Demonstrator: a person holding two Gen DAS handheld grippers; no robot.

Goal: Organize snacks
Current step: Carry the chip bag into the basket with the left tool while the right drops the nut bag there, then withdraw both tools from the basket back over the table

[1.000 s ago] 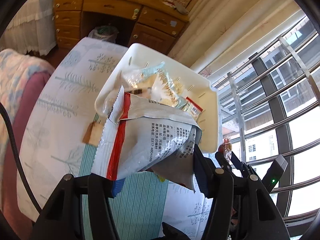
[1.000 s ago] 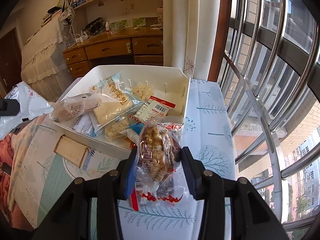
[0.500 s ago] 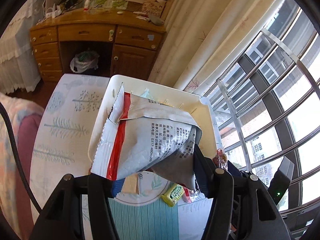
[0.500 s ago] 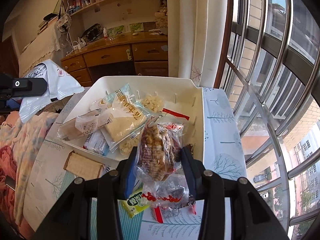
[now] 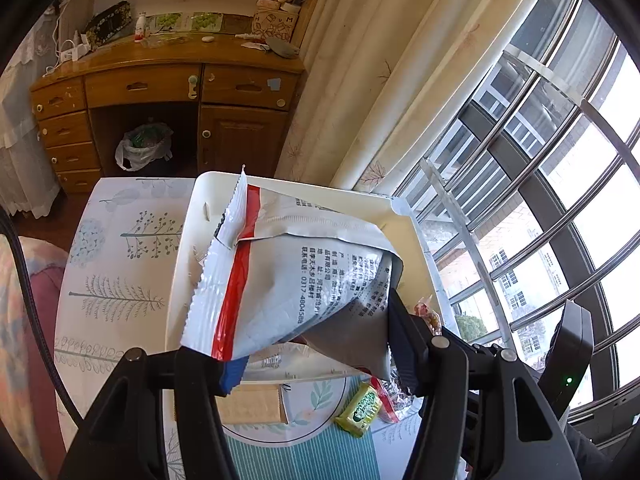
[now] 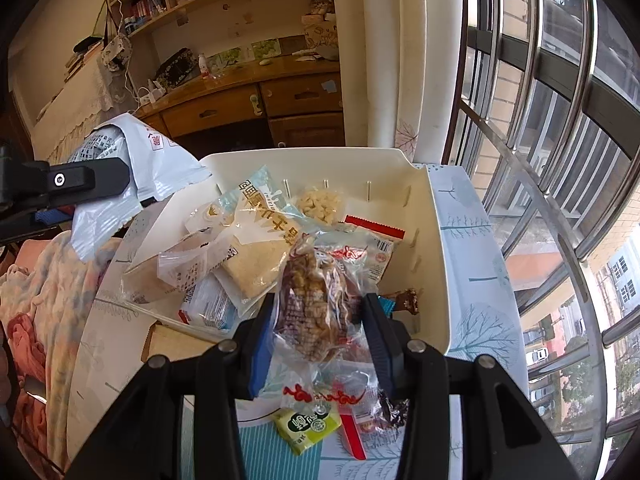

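My left gripper point(image 5: 312, 344) is shut on a large white snack bag with a red stripe point(image 5: 288, 276), held above the near edge of the white plastic bin point(image 5: 180, 264). In the right wrist view that bag point(image 6: 148, 160) and the left gripper's finger point(image 6: 80, 180) hang over the bin's left rim. My right gripper point(image 6: 320, 332) is shut on a clear packet of brown crunchy snacks point(image 6: 316, 300), just over the bin's point(image 6: 440, 264) near rim. The bin holds several packets, among them a pale blue cake packet point(image 6: 260, 236).
A green sachet point(image 6: 308, 426), a red-printed clear wrapper point(image 6: 352, 404) and a tan card box point(image 6: 176, 344) lie on the tree-print tablecloth point(image 5: 116, 280) in front of the bin. A wooden desk point(image 5: 160, 92) stands beyond, window bars point(image 6: 540, 200) on the right, bedding point(image 6: 48, 300) on the left.
Both grippers have moved forward toward the bin with their packets still held. The left gripper has rolled, and the white bag now covers most of the bin's contents.
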